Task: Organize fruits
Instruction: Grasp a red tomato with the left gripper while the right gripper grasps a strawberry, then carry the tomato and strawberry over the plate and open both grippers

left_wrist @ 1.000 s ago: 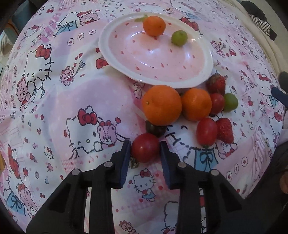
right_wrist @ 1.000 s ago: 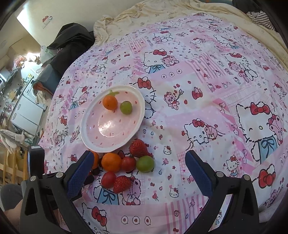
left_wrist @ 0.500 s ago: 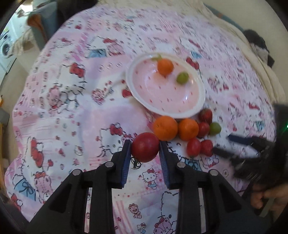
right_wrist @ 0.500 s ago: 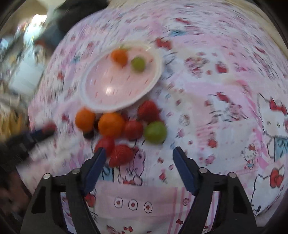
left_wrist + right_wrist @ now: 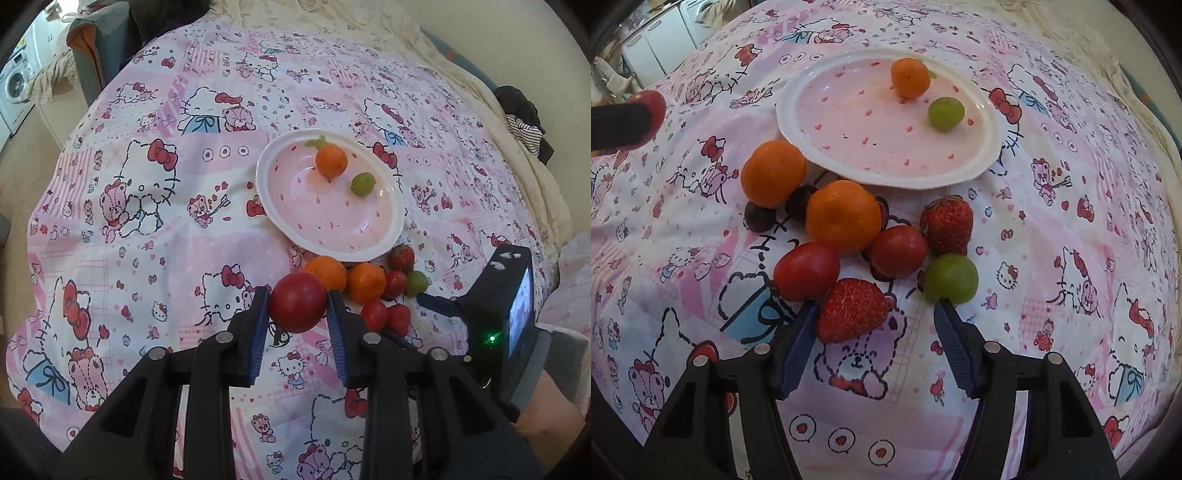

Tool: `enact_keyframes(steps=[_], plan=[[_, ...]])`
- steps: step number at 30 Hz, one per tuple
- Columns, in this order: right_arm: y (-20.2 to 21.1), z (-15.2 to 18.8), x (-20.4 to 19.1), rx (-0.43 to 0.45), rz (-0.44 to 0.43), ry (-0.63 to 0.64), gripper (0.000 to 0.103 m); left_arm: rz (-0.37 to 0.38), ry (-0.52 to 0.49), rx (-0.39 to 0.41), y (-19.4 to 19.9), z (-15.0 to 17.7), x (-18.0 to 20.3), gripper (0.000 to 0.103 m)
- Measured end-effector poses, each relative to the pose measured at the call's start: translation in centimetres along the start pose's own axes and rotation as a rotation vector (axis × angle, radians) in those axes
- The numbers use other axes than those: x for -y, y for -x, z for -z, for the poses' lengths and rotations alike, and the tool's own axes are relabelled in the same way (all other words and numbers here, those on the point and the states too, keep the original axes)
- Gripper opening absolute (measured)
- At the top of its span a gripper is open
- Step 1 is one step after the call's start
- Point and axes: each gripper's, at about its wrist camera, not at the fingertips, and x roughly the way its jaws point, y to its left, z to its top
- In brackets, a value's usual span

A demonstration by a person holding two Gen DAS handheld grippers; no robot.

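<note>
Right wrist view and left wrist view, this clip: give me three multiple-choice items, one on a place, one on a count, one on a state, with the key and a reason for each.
1. Where does the strawberry nearest the right gripper lie?
A. on the plate
B. on the cloth, between the jaws
C. in the left gripper

2. How many fruits lie on the plate?
A. two
B. four
C. none

3. What is the left gripper doing?
A. standing open over the plate
B. clamped on an orange
C. clamped on a red tomato

Key:
1 B: the berry lies on the cloth with the right jaws either side; they have just been closing, and the far one has not reached it.
2 A: only a small orange and a green grape lie there.
3 C: both jaws press the red tomato, held above the cloth.
</note>
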Motion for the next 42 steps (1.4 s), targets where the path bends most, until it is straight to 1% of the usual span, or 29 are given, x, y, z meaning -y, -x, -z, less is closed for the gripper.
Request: enact_keyframes(steps=[1, 2, 3, 4, 5, 8, 12, 14, 17, 19, 22, 24, 28, 36, 42], plan=[[0.0, -0.1, 0.1, 0.000, -0.007, -0.002, 0.061, 0.001, 0.000, 0.000, 0.0, 0.0, 0.0, 0.027], [0.0, -0.1, 0.2, -0.002, -0.026, -0.004, 0.053, 0.001, 0.000, 0.000, 0.0, 0.0, 0.0, 0.027], [-0.1, -0.4, 0.2, -0.005, -0.048, -0.004, 0.041, -0.001, 0.001, 0.000, 0.0, 0.0, 0.0, 0.027], [0.0, -0.4, 0.3, -0.008, -0.078, -0.008, 0.038, -0.001, 0.001, 0.000, 0.0, 0.0, 0.0, 0.027], [-0.2, -0.8, 0.4, -0.007, -0.085, -0.010, 0.035, -0.002, 0.000, 0.000, 0.0, 0.0, 0.0, 0.027], [0.1, -0.9, 0.5, 0.001, -0.096, -0.010, 0.034, -0.012, 0.002, 0.005, 0.0, -0.1, 0.0, 0.027], [0.8, -1.0, 1.5, 0.017, -0.134, -0.052, 0.034, -0.024, 0.006, 0.011, -0.1, 0.0, -0.3, 0.027], [1.6, -0.8, 2.2, 0.041, -0.155, -0.084, 0.034, -0.036, 0.004, 0.015, -0.2, 0.0, -0.4, 0.027], [3.3, -0.3, 3.0, 0.092, -0.215, -0.150, 0.034, -0.047, 0.003, 0.018, -0.5, 0.0, -0.6, 0.027], [4.7, -0.1, 3.1, 0.146, -0.241, -0.166, 0.034, -0.055, 0.001, 0.025, -0.6, 0.0, -0.6, 0.027], [6.3, -0.2, 3.2, 0.218, -0.248, -0.172, 0.034, -0.076, -0.009, 0.055, -0.4, 0.0, -0.6, 0.027], [6.9, -0.2, 3.2, 0.244, -0.259, -0.186, 0.034, -0.078, -0.009, 0.079, -0.2, -0.1, -0.8, 0.027], [7.7, -0.4, 3.7, 0.279, -0.270, -0.213, 0.034, -0.082, -0.004, 0.118, 0.4, 0.0, -1.1, 0.027], [9.8, -0.3, 4.6, 0.356, -0.294, -0.257, 0.034, -0.138, -0.012, 0.170, 1.0, -0.1, -1.3, 0.027], [11.3, -0.7, 6.1, 0.432, -0.301, -0.305, 0.034, -0.130, -0.027, 0.221, 2.4, -1.0, -0.9, 0.027]])
